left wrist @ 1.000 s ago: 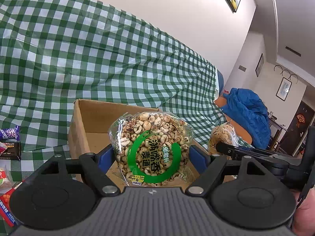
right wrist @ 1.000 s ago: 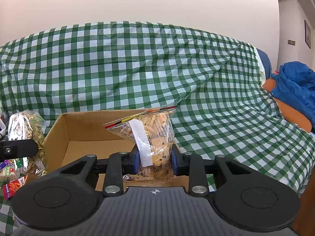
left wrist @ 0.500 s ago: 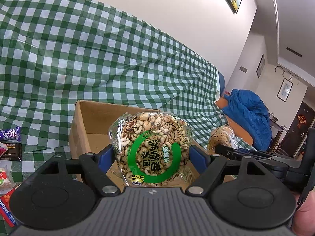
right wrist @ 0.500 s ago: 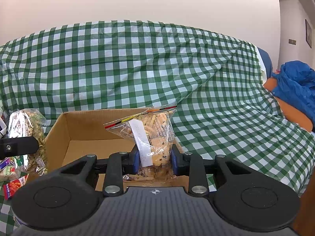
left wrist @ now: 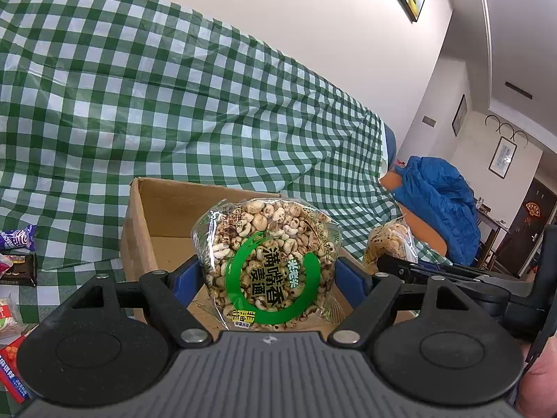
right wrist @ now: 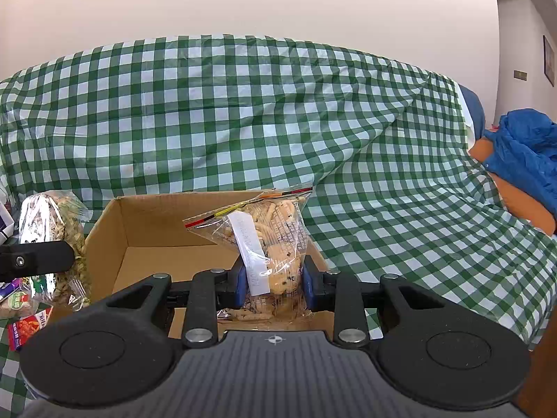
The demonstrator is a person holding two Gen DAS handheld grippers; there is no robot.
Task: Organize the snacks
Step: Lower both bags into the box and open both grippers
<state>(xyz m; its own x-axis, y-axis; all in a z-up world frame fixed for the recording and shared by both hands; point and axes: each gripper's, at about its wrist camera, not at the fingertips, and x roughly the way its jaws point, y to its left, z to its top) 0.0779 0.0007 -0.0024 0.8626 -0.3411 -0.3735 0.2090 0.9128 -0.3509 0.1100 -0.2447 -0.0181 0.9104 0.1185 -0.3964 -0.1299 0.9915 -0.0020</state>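
Left wrist view: both claws held snack bags over the open brown cardboard box (left wrist: pixel 163 216).
The left claw (left wrist: pixel 268 275) clamped the round clear puffed-grain bag with green ring (left wrist: pixel 268 264); the right claw (right wrist: pixel 273 278) clamped the clear zip-top biscuit bag (right wrist: pixel 275 244).

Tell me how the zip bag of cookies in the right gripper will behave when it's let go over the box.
The zip bag looks floppy: its thin film crumples between the right gripper pads. It probably slumps into the box. The cookies seem brittle, so release gently.
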